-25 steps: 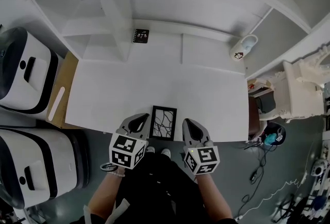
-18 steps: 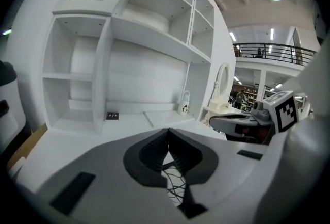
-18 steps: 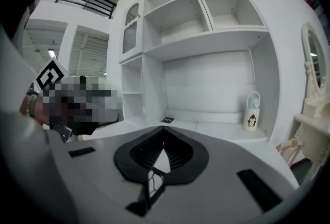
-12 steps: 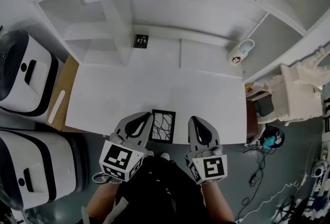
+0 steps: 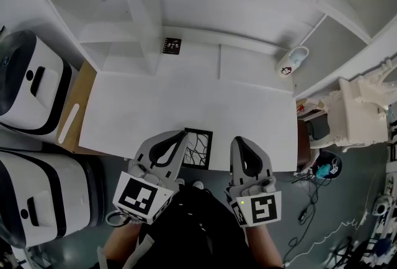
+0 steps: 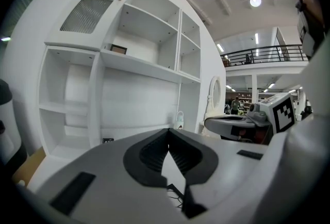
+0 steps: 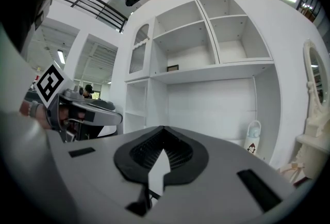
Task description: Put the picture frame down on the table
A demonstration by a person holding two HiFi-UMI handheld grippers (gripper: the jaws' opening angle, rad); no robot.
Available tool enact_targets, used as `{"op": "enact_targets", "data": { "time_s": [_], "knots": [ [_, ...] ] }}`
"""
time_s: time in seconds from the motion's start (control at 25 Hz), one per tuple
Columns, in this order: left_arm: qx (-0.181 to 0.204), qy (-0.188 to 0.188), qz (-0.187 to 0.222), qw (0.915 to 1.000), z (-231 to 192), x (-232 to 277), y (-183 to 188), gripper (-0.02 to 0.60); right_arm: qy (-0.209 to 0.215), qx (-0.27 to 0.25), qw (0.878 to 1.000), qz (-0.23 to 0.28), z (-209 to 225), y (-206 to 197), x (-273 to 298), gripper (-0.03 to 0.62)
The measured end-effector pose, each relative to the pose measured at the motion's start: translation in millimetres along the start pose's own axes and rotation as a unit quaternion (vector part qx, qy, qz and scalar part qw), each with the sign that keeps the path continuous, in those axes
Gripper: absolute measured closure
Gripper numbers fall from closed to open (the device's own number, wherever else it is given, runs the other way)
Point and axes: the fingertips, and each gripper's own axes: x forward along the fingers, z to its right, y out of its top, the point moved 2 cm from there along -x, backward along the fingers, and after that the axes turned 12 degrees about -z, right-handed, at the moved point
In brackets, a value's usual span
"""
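Note:
A black picture frame [image 5: 198,149] with a white branching pattern lies flat on the white table [image 5: 186,100], at its front edge. My left gripper [image 5: 183,134] hangs above the frame's left side, shut and empty. On the frame's right, my right gripper [image 5: 239,140] is raised too, shut with nothing in it. In the left gripper view the jaws [image 6: 168,131] meet at the tip, and a sliver of the frame [image 6: 178,195] shows below them. The right gripper view has its jaws [image 7: 163,129] closed as well.
White shelving [image 5: 142,20] stands behind the table, with a small dark framed picture [image 5: 171,45] in it. A white bottle [image 5: 291,61] stands at the back right. Two white and black machines [image 5: 31,85] and a wooden board [image 5: 75,111] are at the left. Cables [image 5: 322,224] lie on the floor at the right.
Both grippers have risen toward the head camera and look larger. They stay shut and side by side. The picture frame has not moved on the table.

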Motion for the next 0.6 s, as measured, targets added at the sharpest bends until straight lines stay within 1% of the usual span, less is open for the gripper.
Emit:
{"op": "enact_targets", "data": {
  "time_s": [0.16, 0.28, 0.6],
  "knots": [
    [0.002, 0.004, 0.001, 1.0000, 2.7, -5.3, 3.9, 0.580, 0.004, -0.003, 1.000, 0.006, -3.4, 7.3, -3.9, 0.592],
    [-0.007, 0.000, 0.002, 1.0000, 7.6, -6.9, 8.2, 0.580, 0.007, -0.005, 1.000, 0.007, -6.0, 10.6, -6.0, 0.592],
    [-0.005, -0.006, 0.008, 0.9999, 15.4, -10.5, 17.1, 0.580, 0.010, -0.021, 1.000, 0.009, -12.1, 18.2, -11.9, 0.592]
  ]
}}
